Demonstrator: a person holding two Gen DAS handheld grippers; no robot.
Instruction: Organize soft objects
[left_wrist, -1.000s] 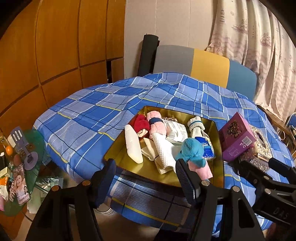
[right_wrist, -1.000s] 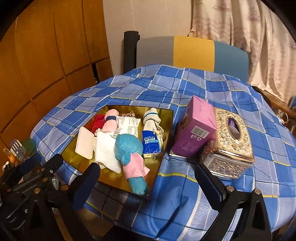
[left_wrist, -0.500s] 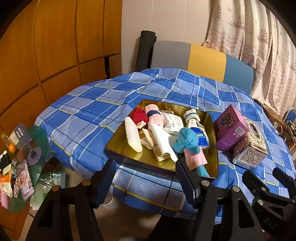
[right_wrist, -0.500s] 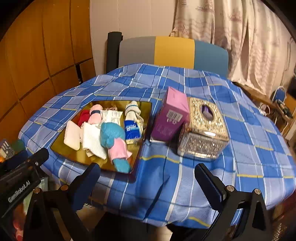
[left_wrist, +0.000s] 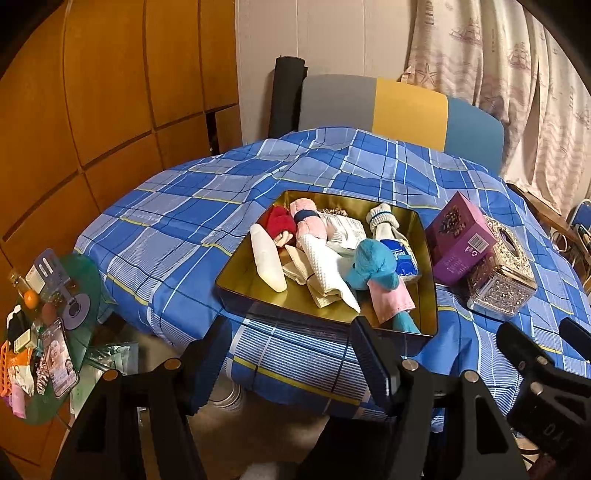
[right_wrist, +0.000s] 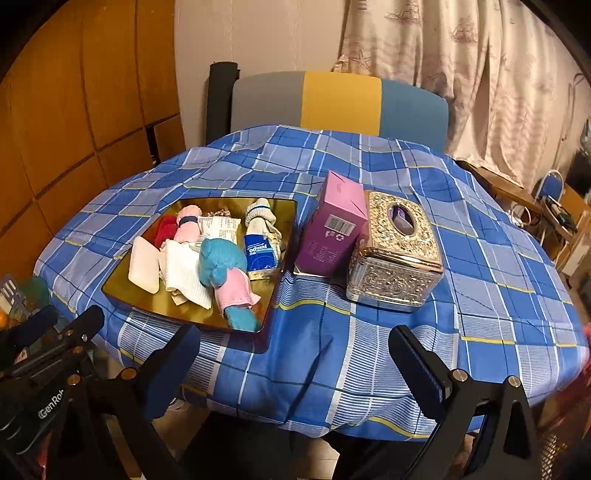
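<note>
Soft objects: teal doll, white cloth, socks, tissue packs, all heaped in gold tray on desk. Sorting apparently complete. Left gripper, right gripper: jaws wide, empty, off the desk's near edge.

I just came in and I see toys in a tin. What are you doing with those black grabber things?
Someone is tidying soft things with a tool in each hand. Right now both the left tool and the right tool are open and empty, held back off the near edge of the table. The soft things, like the blue plush toy and a white cloth, lie piled in the gold tin. A purple box stands beside it.
</note>
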